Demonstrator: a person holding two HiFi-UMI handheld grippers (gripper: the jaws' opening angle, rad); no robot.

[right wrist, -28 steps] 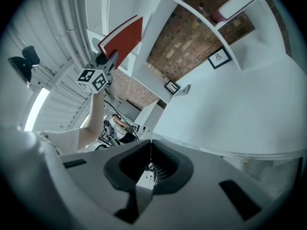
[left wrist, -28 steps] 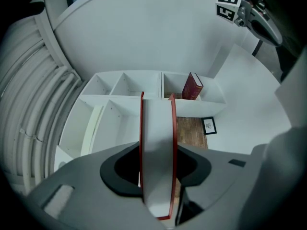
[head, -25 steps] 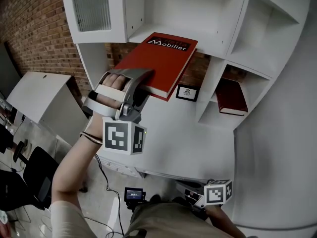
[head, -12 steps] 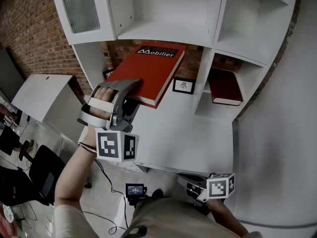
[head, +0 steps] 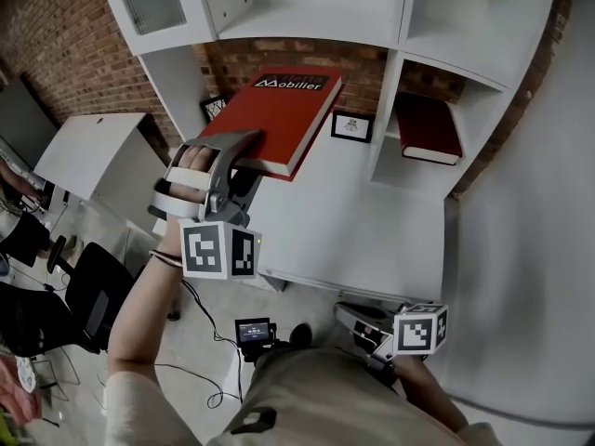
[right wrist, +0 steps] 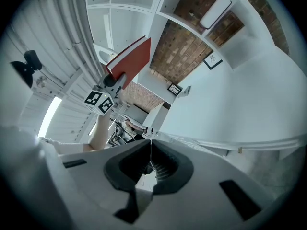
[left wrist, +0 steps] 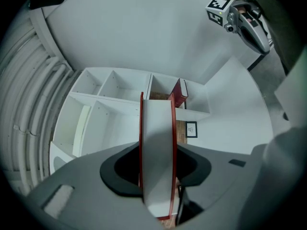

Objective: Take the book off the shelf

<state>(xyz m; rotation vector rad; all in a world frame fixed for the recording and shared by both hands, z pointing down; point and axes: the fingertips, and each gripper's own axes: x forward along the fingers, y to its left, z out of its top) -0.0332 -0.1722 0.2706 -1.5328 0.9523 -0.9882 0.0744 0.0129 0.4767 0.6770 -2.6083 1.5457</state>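
A large red hardcover book (head: 284,114) hangs flat over the white desk (head: 372,221), out of the shelf unit (head: 307,26). My left gripper (head: 249,156) is shut on its near edge. In the left gripper view the book (left wrist: 158,143) stands edge-on between the jaws, white pages between red covers, pressed by both pads. My right gripper (head: 358,321) is low at the desk's near edge, shut and empty. Its own view shows the jaws closed together (right wrist: 149,150), with the red book (right wrist: 132,61) held up at the far left.
A second, dark red book (head: 428,126) lies in the lower right shelf compartment. Two small framed pictures (head: 353,125) (head: 214,107) stand against the brick wall at the back of the desk. A white cabinet (head: 88,156) and a black chair (head: 88,295) are on the left.
My left gripper has drawn the red book away from the shelf board and lower, so it now hangs over the desk. The right gripper has shifted slightly and stayed shut.
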